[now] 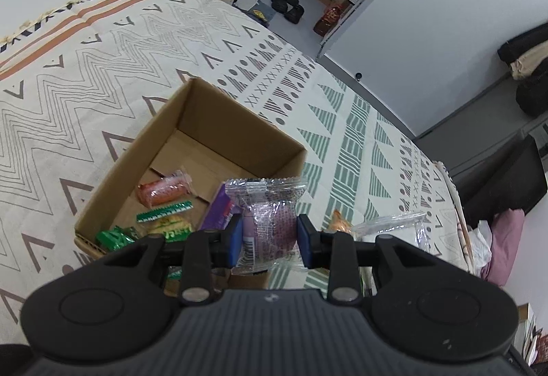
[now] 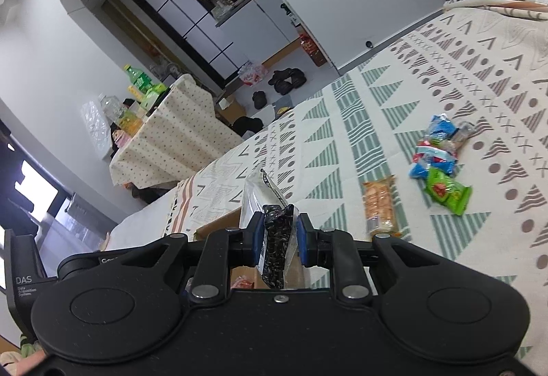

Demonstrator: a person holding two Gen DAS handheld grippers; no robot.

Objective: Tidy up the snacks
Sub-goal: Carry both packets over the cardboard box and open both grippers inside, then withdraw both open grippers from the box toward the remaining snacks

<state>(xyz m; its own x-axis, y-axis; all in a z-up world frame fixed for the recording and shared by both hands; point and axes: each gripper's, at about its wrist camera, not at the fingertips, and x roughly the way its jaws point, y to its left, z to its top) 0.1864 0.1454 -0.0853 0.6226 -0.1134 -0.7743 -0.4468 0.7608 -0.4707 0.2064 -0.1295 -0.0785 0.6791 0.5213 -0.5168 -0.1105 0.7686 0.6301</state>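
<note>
1. Cardboard is the goal: the open brown box (image 1: 191,167) sits on the patterned bedspread (image 1: 85,74), and already holds an orange packet (image 1: 164,189) and some green-wrapped snacks (image 1: 164,222).
2. The left gripper (image 1: 269,240) is clamped on a clear-wrapped purple snack (image 1: 269,215), its blue pads pressing both sides. The snack hangs just over the box's near right corner.
3. The right gripper (image 2: 281,240) is closed on a slim black-and-white packet (image 2: 272,232), held upright above what looks like the box's rim.
4. To do this step well, I judge each packet should be carried past the cardboard wall and over bare floor before the pads part, so that nothing catches the rim and tips out.
5. The far half of the box is free, so that is the better place to drop. The near corner is crowded with a purple pack (image 1: 219,210) and the green ones.
6. Release one hand at a time; both tools converge on the same opening and could knock together.
7. Open room: the bedspread right of the box is broad, with an orange cracker pack (image 2: 380,208), a green packet (image 2: 445,191) and blue packets (image 2: 435,150) still loose there, well apart from the box.
8. The bed's edge lies beyond them, so stay inboard.
</note>
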